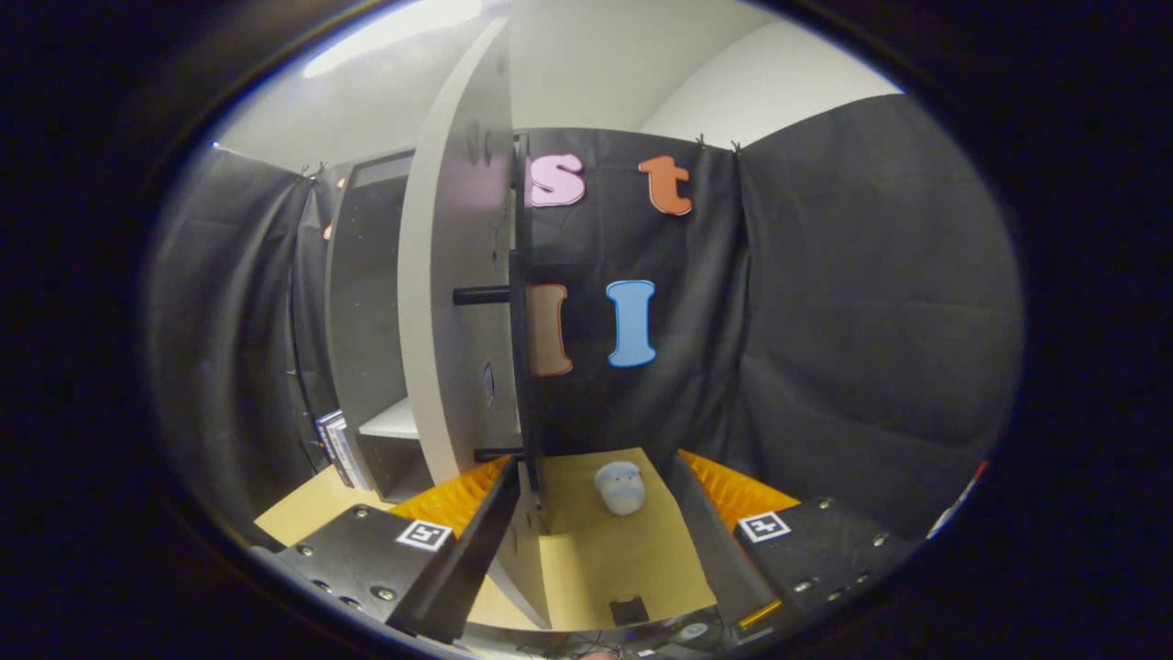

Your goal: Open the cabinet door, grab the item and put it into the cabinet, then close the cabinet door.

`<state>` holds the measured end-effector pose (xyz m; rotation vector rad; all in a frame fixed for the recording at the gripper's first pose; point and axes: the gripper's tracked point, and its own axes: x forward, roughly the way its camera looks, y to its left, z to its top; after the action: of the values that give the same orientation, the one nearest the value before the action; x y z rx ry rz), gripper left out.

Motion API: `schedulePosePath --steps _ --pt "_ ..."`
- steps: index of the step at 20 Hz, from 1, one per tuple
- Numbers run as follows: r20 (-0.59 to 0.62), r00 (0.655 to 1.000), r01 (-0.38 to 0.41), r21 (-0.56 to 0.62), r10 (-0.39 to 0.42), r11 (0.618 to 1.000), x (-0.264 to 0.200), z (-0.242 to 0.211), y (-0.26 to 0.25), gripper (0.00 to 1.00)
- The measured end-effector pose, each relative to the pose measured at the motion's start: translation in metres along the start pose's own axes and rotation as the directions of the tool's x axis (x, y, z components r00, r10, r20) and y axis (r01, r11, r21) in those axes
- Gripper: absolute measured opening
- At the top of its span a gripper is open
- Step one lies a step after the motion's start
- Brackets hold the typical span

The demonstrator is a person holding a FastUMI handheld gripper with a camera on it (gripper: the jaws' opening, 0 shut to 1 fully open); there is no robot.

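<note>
The cabinet door (455,275) stands open and edge-on to me, a pale panel with a black bar handle (520,302) on its right face. My gripper (594,463) is open. The door's lower edge runs down just inside the left finger (476,527), and the right finger (710,522) is well apart from it. A small pale blue soft item (620,487) lies on the tan tabletop (605,559) just ahead of the fingers, nearer the right one. Left of the door the dark cabinet (367,302) shows its inside, with a white shelf (396,422).
Several books or boxes (337,449) lean at the cabinet's lower left corner. Black cloth walls close the booth behind and to the right. A small dark object (629,609) sits at the table's near edge.
</note>
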<state>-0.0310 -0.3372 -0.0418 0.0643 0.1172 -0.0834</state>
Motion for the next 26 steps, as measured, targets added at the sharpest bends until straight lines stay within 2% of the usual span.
schedulePosePath --steps 10,15,20,26 --pt "-0.005 0.975 -0.222 0.053 0.222 0.974 0.003 -0.006 0.068 0.98" --pt "0.002 0.969 -0.249 0.002 0.249 0.969 0.004 -0.001 0.098 0.98" --pt "-0.022 0.958 -0.286 0.017 0.286 0.958 0.008 -0.005 0.132 0.98" --pt "-0.034 0.949 -0.314 0.016 0.314 0.949 0.023 -0.01 0.198 0.98"
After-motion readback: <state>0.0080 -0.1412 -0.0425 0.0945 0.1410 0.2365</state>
